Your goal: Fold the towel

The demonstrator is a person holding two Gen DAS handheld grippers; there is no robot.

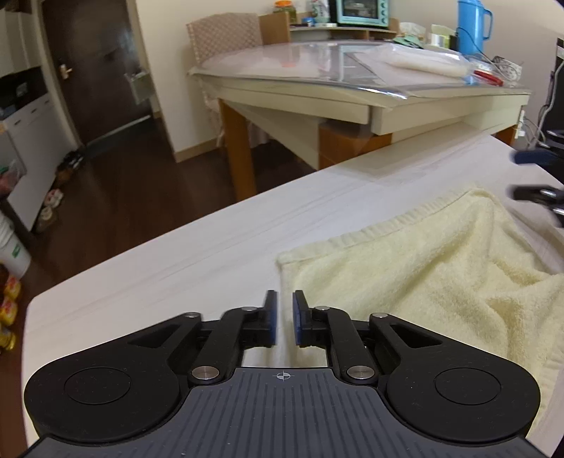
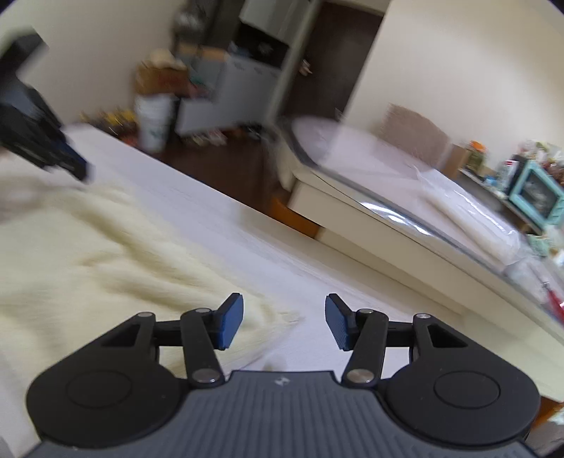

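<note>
A pale yellow towel (image 1: 423,274) lies rumpled on the white table (image 1: 176,267). My left gripper (image 1: 284,310) hovers just left of the towel's near left corner, its jaws a narrow gap apart and holding nothing. My right gripper (image 2: 283,317) is wide open and empty, just above a corner of the towel (image 2: 105,253). The right gripper shows blurred at the right edge of the left wrist view (image 1: 539,176), beyond the towel's far corner. The left gripper shows at the upper left of the right wrist view (image 2: 53,155).
A second table (image 1: 352,91) covered with clear plastic stands beyond the white one, with a blue jug (image 1: 472,24), a teal oven (image 1: 363,12) and clutter. A chair (image 1: 225,35) stands behind it. Dark wood floor (image 1: 123,183) lies to the left.
</note>
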